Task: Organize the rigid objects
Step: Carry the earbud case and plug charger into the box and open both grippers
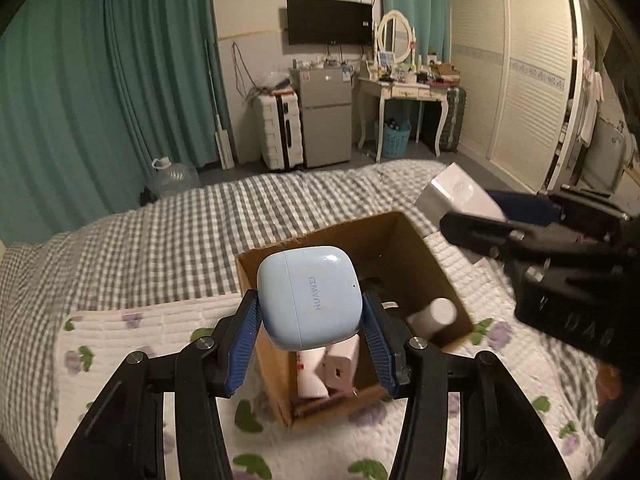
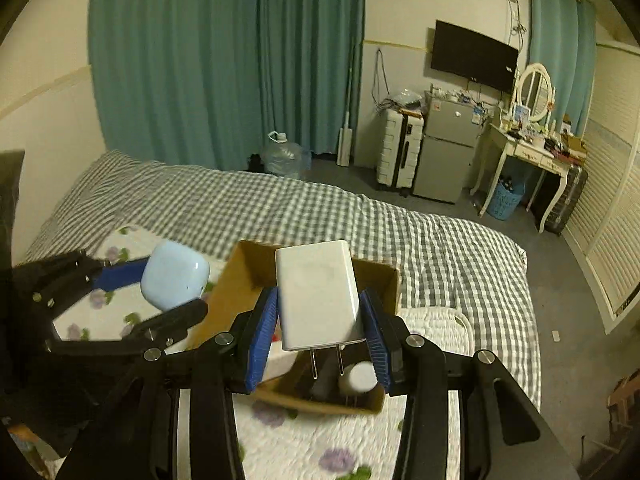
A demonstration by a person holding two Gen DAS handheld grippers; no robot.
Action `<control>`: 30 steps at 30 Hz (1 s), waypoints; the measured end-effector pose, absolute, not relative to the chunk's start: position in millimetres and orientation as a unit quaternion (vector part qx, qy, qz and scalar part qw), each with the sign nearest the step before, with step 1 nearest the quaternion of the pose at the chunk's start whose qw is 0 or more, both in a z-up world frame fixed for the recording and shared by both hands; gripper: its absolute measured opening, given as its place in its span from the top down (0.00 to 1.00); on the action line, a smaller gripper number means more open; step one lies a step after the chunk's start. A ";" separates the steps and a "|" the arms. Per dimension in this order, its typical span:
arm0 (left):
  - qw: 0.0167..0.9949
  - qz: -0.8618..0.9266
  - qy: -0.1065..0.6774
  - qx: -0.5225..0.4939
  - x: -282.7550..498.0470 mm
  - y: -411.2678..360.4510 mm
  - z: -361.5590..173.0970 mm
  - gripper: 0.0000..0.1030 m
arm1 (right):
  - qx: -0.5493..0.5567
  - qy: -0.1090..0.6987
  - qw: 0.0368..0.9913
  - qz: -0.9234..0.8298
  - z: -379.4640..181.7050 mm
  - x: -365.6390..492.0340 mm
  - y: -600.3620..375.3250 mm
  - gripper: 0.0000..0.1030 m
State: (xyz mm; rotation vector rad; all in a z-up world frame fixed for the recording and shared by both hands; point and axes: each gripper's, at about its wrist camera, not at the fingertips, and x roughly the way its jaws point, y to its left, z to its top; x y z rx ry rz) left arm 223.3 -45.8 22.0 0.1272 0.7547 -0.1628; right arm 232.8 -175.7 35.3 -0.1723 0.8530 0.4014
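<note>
My left gripper (image 1: 311, 312) is shut on a light blue Huawei earbud case (image 1: 310, 296) and holds it above an open cardboard box (image 1: 424, 256) on the bed. My right gripper (image 2: 318, 320) is shut on a white wall charger (image 2: 316, 292) with its two prongs pointing toward me, held over the same box (image 2: 224, 292). The box holds a white cylinder (image 1: 434, 316), a small white adapter (image 1: 340, 368) and a white tube. The right gripper with the charger (image 1: 460, 196) shows at the right of the left wrist view; the left gripper with the case (image 2: 174, 274) shows at the left of the right wrist view.
The box sits on a white floral quilted pad (image 1: 132, 332) over a grey checked bedspread (image 2: 320, 208). Beyond the bed are teal curtains, a water jug (image 2: 284, 156), a white suitcase, a small fridge (image 2: 448, 152) and a dressing table (image 2: 528, 148).
</note>
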 end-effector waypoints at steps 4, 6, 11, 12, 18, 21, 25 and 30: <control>0.915 -0.079 0.391 0.060 255.7 -43.9 -11.1 0.50 | -0.070 0.430 0.878 0.196 2.1 262.2 -173.6 0.59; 0.912 -0.078 0.398 0.066 266.3 -44.0 -22.9 0.50 | -0.066 0.442 0.872 0.200 -18.5 274.6 -169.4 0.59; 0.901 -0.079 0.419 0.082 285.2 -48.2 -54.7 0.50 | -0.071 0.471 0.855 0.204 -63.3 296.0 -160.7 0.60; 0.898 -0.078 0.424 0.085 288.3 -49.3 -60.4 0.50 | -0.074 0.477 0.852 0.202 -71.3 300.0 -158.7 0.60; 0.884 -0.083 0.450 0.093 302.8 -57.1 -82.7 0.50 | -0.071 0.508 0.838 0.186 -106.6 321.8 -157.8 0.61; 0.883 -0.082 0.449 0.111 305.5 -64.3 -86.2 0.50 | -0.074 0.514 0.836 0.179 -115.0 328.1 -159.0 0.61; 0.880 -0.078 0.454 0.114 308.4 -67.2 -88.3 0.50 | -0.071 0.511 0.838 0.180 -117.9 330.6 -157.3 0.61; 0.878 -0.080 0.455 0.124 306.0 -68.9 -89.3 0.48 | -0.064 0.513 0.838 0.174 -115.1 330.3 -157.0 0.61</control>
